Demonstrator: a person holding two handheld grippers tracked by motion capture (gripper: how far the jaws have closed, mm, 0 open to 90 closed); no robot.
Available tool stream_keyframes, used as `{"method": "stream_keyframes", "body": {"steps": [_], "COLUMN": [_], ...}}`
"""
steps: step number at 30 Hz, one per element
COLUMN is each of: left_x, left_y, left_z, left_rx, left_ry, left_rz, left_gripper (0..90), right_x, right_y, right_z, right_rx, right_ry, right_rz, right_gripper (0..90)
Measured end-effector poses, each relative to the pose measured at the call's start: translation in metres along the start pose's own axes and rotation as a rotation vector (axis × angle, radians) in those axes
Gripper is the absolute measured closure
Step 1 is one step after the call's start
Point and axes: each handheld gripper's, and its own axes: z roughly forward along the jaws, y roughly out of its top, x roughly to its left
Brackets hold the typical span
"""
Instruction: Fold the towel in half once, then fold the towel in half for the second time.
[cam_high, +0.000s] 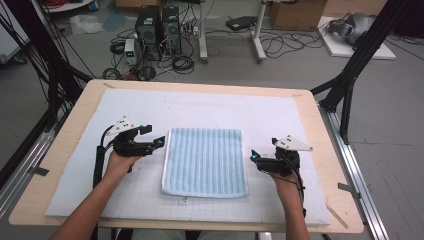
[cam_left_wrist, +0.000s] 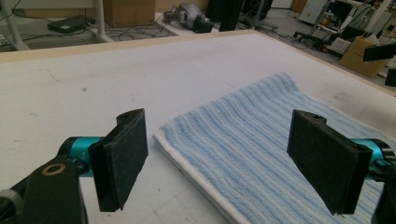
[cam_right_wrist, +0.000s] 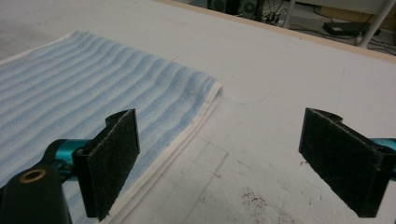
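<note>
A folded blue striped towel lies flat in the middle of the white mat. My left gripper is held just off the towel's left edge, near its far corner, jaws open and nothing between them. In the left gripper view the towel runs under the gap of the left gripper. My right gripper hovers just off the towel's right edge, also open and empty. From the right gripper view, the towel lies under the left jaw, with its white hem beside it.
The mat covers a wooden table with bare margins on all sides. Black frame posts stand at both far corners. Computer towers and cables sit on the floor beyond. Dark crumbs dot the mat near the right gripper.
</note>
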Motion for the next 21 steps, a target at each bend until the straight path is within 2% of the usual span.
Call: {"method": "stream_keyframes", "body": {"steps": [7, 10, 17, 21], "left_x": [0.0015, 0.0032, 0.0075, 0.0077], "left_y": [-0.0017, -0.0013, -0.0032, -0.0024], "left_z": [0.003, 0.0016, 0.0032, 0.0056], "left_rx": [0.016, 0.012, 0.03, 0.032], "left_ry": [-0.002, 0.003, 0.013, 0.028], "left_rz": [-0.01, -0.016, -0.036, -0.021], "left_gripper": [20.8, 21.1, 21.6, 22.4], "right_x": [-0.0018, -0.001, -0.0023, -0.0023], "right_y": [-0.0015, -0.0019, -0.0024, -0.0025], "right_z": [0.0017, 0.0026, 0.0035, 0.0031], "right_rx": [0.019, 0.02, 0.019, 0.02], "right_ry": [-0.002, 0.001, 0.005, 0.008], "right_rz": [0.019, 0.008, 0.025, 0.019], "right_gripper": [11.7, 11.7, 11.7, 11.7]}}
